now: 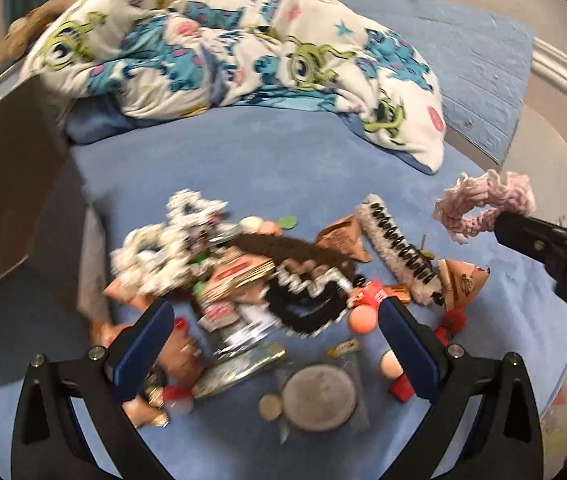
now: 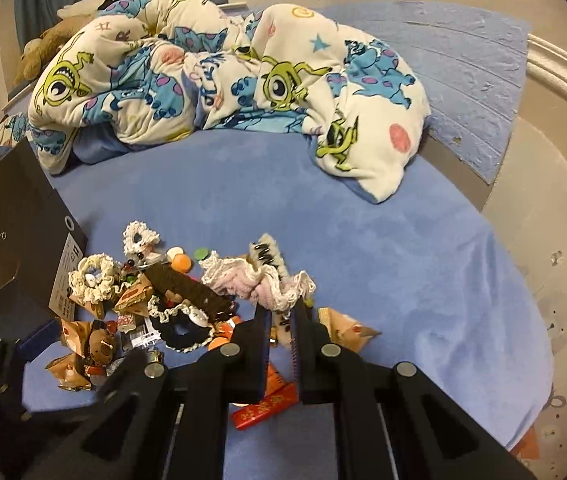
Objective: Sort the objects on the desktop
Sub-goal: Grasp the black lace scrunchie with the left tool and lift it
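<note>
Most of the pile point(image 1: 251, 280) is unsorted on the bed point(image 1: 283, 160) — early days, I'd judge. Left view: left tool point(image 1: 275, 344) spread wide, empty, low over the clutter; pink scrunchie point(image 1: 483, 208) lifted clear at right. Right view: right tool point(image 2: 281, 312) pinched narrow on that scrunchie point(image 2: 259, 280) — held above the pile, box point(image 2: 15, 224) at left.

both wrist views overlook the clutter pile point(image 1: 267, 280).

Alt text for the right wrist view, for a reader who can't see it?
The right gripper is shut on a pink crocheted scrunchie above a jumble of scrunchies, snack packets and trinkets on a blue bedsheet. A black box stands left, a cartoon-print blanket behind.
</note>
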Demonstrator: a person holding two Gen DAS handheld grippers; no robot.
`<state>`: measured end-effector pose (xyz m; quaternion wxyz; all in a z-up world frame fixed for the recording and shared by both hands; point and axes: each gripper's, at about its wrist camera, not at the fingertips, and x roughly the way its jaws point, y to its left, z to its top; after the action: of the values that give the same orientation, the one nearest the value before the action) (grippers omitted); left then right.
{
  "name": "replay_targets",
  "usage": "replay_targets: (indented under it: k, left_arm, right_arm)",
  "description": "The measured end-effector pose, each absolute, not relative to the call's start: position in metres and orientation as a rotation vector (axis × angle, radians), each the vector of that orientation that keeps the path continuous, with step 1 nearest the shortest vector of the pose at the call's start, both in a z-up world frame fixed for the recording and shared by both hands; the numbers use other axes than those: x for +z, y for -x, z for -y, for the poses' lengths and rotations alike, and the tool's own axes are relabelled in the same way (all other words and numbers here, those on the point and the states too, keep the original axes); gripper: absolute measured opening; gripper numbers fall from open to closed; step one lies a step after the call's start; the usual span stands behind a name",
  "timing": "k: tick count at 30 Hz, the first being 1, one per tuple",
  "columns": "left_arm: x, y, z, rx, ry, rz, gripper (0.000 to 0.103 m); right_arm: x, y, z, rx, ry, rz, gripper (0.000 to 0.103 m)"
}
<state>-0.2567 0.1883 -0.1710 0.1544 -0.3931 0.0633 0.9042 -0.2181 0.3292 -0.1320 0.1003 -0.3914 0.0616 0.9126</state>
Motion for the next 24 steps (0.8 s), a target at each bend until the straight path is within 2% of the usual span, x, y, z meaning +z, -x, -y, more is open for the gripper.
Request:
replay_targets:
  k: [11, 15, 17, 18, 19, 20, 24]
  left_arm:
    - [-0.190, 0.285, -0.229, 2.552, 1.150, -0.246, 0.103]
    - [-0.197, 0.291, -0.227, 2.542, 1.173, -0.190, 0.099]
    - [-0.204, 0.295, -0.227, 2.556, 1.226, -0.192, 0.079]
    - [-0.209, 0.297, -0.227, 2.552, 1.251, -0.188, 0.072]
    - [-0.212, 0.299, -0.226, 2.543, 1.266, -0.174, 0.058]
    - [-0.216, 0.300, -0.224, 2.522, 1.285, -0.147, 0.050]
    - [-0.222, 0.298, -0.221, 2.511, 1.290, -0.117, 0.039]
  right_arm:
    - [-0.130, 0.213, -0.346, 2.680, 1.140, -0.221, 0.009]
    - [-0.130, 0.212, -0.349, 2.677, 1.139, -0.226, 0.009]
    - [-0.130, 0.212, -0.349, 2.681, 1.142, -0.229, 0.009]
    - [-0.130, 0.212, -0.349, 2.681, 1.142, -0.225, 0.009]
    - [-0.130, 0.212, -0.349, 2.681, 1.139, -0.223, 0.009]
    - [-0.129, 0.212, -0.348, 2.682, 1.136, -0.228, 0.009]
    - [-0.130, 0.212, -0.350, 2.670, 1.140, -0.227, 0.009]
